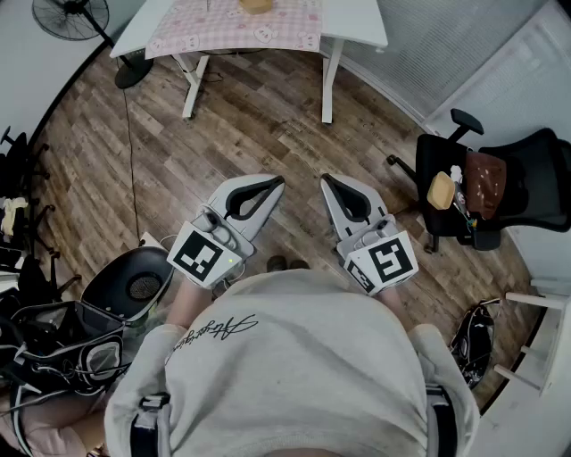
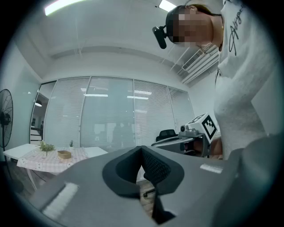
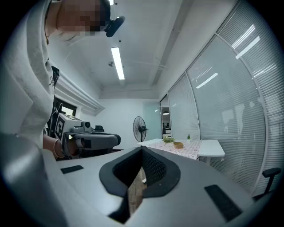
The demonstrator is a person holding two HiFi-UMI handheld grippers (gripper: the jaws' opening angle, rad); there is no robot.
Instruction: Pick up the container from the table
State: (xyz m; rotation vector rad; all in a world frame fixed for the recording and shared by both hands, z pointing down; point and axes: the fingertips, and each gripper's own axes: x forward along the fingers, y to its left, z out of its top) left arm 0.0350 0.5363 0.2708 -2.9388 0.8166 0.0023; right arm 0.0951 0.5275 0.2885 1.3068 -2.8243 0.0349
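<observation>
A small tan container (image 1: 255,5) sits on a pink checked cloth on the white table (image 1: 357,36), far across the wooden floor at the top of the head view. It also shows small in the left gripper view as the container (image 2: 64,154), and in the right gripper view as the container (image 3: 178,144). My left gripper (image 1: 279,182) and right gripper (image 1: 325,179) are held side by side in front of the person's chest, pointing level toward the table. Both are shut with nothing between the jaws, as the left gripper (image 2: 142,148) and right gripper (image 3: 142,148) show up close.
A standing fan (image 1: 71,13) is at the far left beside the table. A black office chair (image 1: 500,192) with items on its seat stands at the right. A round dark stool (image 1: 129,284) and a pile of bags and cables lie at the left.
</observation>
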